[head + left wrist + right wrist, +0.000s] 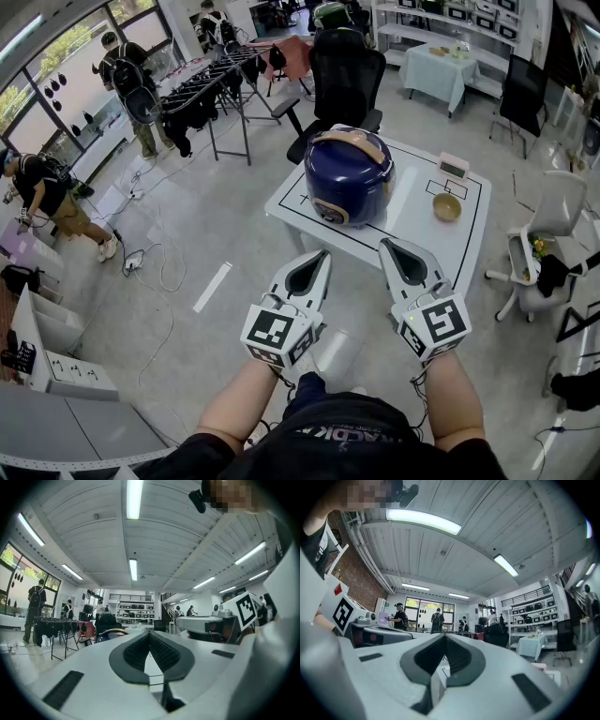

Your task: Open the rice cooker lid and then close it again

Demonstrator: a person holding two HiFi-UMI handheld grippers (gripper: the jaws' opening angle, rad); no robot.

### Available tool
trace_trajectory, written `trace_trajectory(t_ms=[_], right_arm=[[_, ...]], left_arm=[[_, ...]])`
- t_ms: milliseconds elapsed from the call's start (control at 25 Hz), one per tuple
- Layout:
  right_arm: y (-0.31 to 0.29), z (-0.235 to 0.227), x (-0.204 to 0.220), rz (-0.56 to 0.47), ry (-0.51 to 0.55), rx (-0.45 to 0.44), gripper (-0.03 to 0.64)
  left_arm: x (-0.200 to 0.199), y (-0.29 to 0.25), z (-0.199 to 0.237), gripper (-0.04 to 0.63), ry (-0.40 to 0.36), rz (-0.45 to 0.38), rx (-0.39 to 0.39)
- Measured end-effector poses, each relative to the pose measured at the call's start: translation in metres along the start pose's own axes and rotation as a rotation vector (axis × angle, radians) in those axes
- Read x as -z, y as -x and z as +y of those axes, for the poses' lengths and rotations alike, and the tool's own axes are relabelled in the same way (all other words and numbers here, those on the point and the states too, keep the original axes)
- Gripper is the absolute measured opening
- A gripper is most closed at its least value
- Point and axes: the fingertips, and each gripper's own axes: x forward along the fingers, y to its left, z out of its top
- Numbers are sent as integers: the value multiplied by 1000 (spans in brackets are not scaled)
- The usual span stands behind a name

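Head view: rice cooker (349, 176) sits on the surface (412, 230) ahead, well apart, midway between left gripper (322, 255) and right gripper (385, 245); both jaws clenched, empty.

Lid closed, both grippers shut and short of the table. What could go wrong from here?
1. The left gripper and right gripper are shut and empty; reaching in like that, they may shove the rice cooker, which stands toward the left edge of the table, rather than work its lid.
2. The bowl stands loose to the right of the cooker; the right gripper's approach might knock it.
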Motion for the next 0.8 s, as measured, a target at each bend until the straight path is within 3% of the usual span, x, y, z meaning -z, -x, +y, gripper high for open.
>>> trace_trajectory(t_ms=[640,720,800], right_arm=[[-39,-1,12,9,-31,8,3],[-51,0,13,6,-41,0,51],[-65,-2,13,7,-35,7,141]], left_arm=[[8,-12,41,6,17,4,-8],[8,-15,52,33,21,7,2],[9,-21,64,122,21,12,18]])
